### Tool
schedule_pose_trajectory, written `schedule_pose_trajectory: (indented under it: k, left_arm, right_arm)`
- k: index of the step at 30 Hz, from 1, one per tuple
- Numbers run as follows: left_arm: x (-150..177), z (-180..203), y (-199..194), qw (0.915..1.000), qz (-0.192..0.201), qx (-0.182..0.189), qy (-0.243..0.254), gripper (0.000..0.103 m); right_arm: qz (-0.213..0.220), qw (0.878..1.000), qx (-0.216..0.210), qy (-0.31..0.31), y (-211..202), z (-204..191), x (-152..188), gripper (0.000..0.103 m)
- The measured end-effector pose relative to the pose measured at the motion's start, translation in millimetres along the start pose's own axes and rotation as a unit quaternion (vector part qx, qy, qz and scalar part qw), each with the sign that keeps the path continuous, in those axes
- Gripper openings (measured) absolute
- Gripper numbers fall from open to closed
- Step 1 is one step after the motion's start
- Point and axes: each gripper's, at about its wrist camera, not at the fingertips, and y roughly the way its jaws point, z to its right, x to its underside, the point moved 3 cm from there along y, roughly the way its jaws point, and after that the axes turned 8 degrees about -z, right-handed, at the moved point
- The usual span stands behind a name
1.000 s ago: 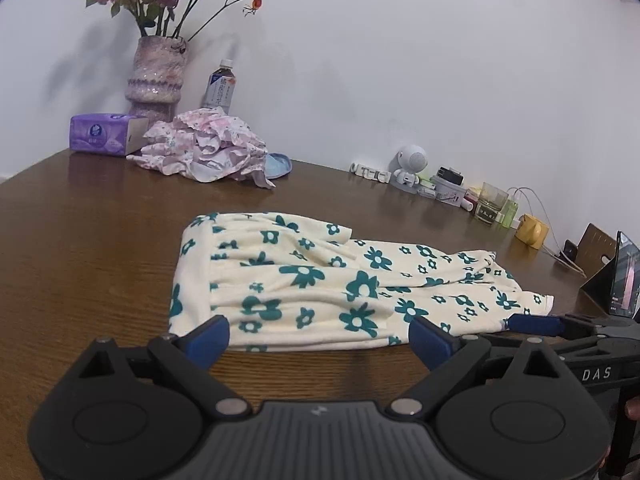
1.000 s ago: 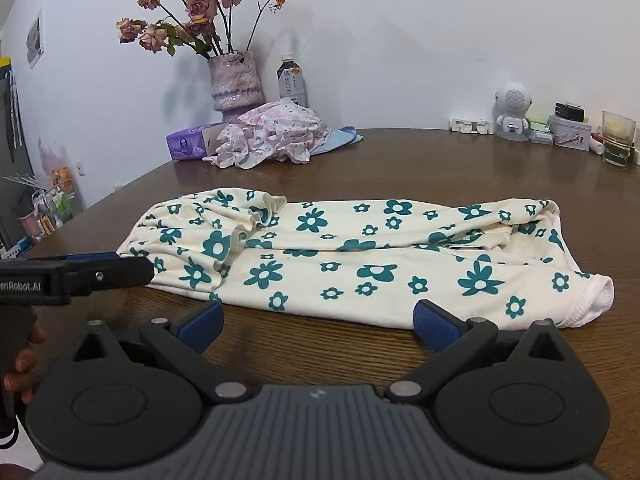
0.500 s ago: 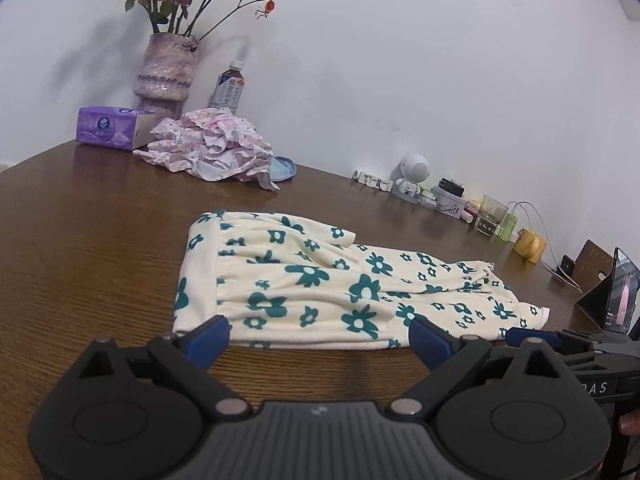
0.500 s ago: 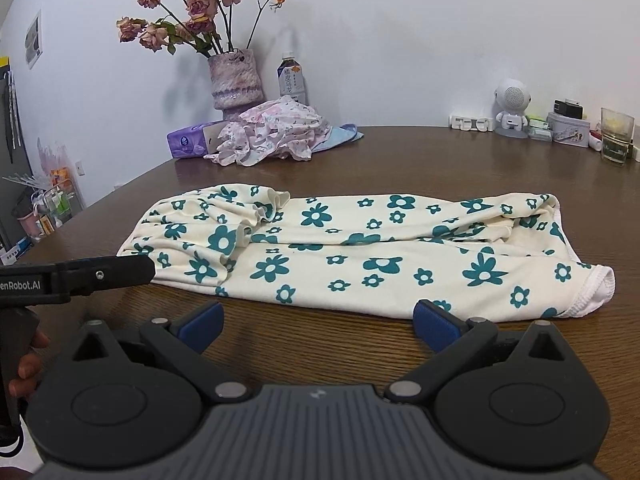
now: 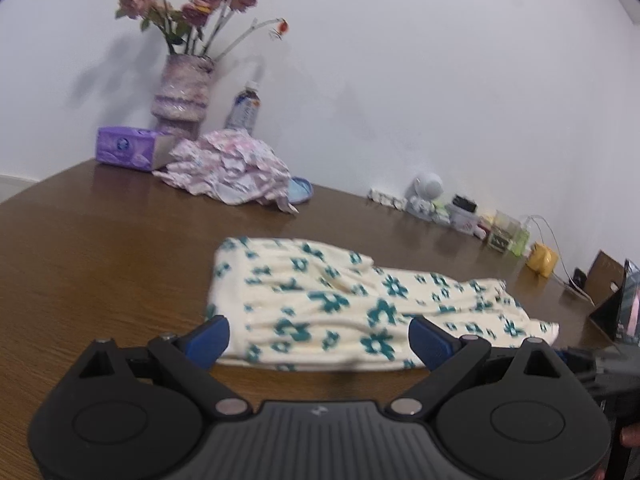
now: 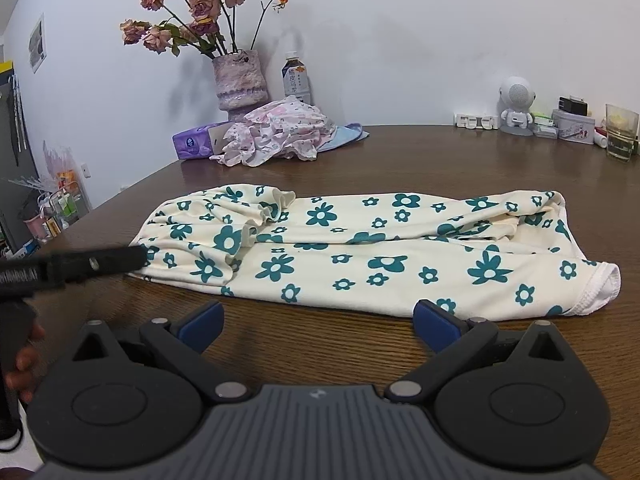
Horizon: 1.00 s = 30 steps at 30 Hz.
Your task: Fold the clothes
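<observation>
Cream flowered garment (image 6: 360, 248) lies flat on your counter (image 6: 480, 168), its near edge just ahead of both sets of fingers. Your right gripper (image 6: 319, 322) and left gripper (image 5: 319, 338) are spread wide, holding nothing, bare wood beneath them.

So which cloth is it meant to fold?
On the brown table, skip the crumpled pink heap beside the flower vase. It is the cream garment lying flat in front, the only one printed with teal flowers.
</observation>
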Motion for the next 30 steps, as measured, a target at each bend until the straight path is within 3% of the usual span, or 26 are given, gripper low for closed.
schedule_pose_trajectory:
  k: [11,30]
  left_arm:
    - [-2.5,-21.6,3.8,0.9995,-0.012,-0.015,-0.025,0.096]
    - [-8.9,-32.0,10.0,0.9990,-0.025,-0.002,-0.036,0.096]
  right_arm:
    - [-0.007,1.000,0.012,-0.002,3.0,-1.4,-0.6,0.103]
    - [-0.028,0.999,0.031,-0.011,10.9,-4.9,-2.0,0.103]
